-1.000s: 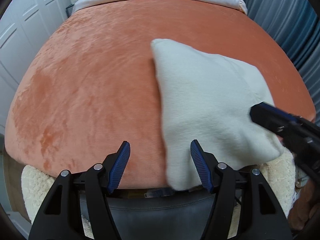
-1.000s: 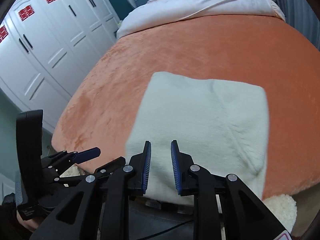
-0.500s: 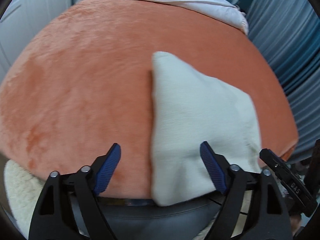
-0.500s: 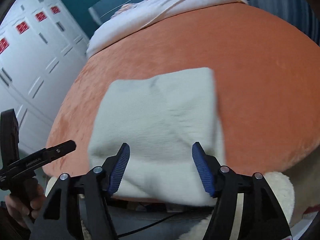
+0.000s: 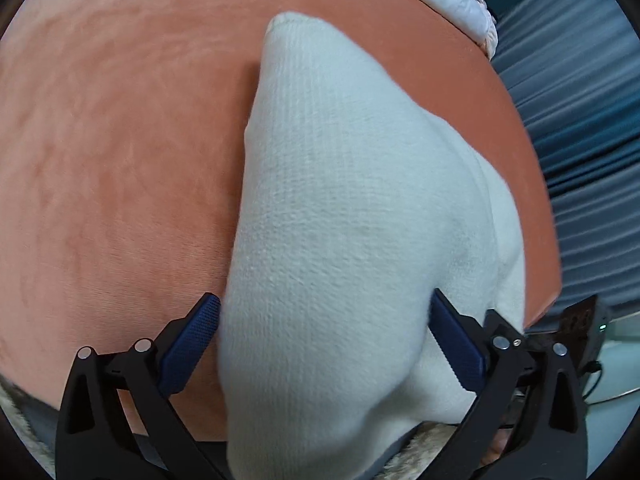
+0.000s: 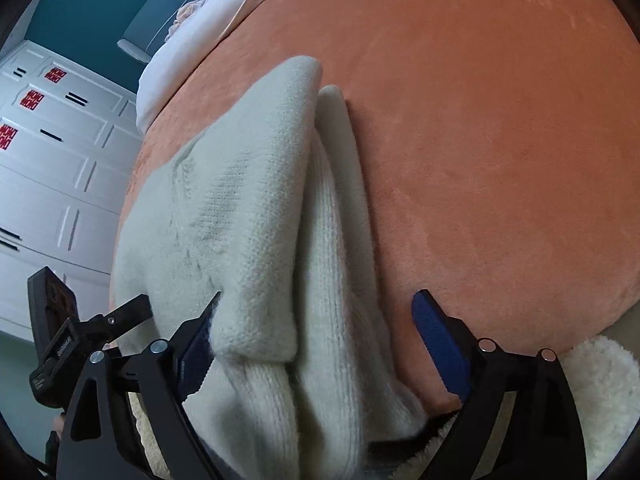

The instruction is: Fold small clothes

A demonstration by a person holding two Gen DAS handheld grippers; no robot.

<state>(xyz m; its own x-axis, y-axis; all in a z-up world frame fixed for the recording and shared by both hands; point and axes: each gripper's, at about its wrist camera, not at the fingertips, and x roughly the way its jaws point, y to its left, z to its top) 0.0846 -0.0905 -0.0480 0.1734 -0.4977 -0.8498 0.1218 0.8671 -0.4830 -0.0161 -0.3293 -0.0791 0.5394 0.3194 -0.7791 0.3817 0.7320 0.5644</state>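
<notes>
A cream knitted garment [image 5: 340,220] lies folded in layers on the orange bedspread [image 5: 100,140], near the bed's front edge. My left gripper [image 5: 326,332] hangs low over its near left end. Its jaws are opening wide, the cloth sits between them and the pads do not press on it. In the right wrist view the garment [image 6: 248,208] shows stacked folds along its right side. My right gripper [image 6: 316,332] straddles that near right end with its jaws opening, and no pad clamps the cloth. The left gripper [image 6: 132,312] shows at that view's left edge.
White bedding [image 6: 192,36] lies at the far end of the bed. A white wardrobe [image 6: 48,160] stands to the left and blue-grey curtains [image 5: 580,120] to the right. A fluffy cream fleece [image 6: 600,392] hangs below the bed's near edge.
Both grippers have dropped close to the garment and tilted downward. The right jaws went from nearly shut to wide, and the left jaws spread further.
</notes>
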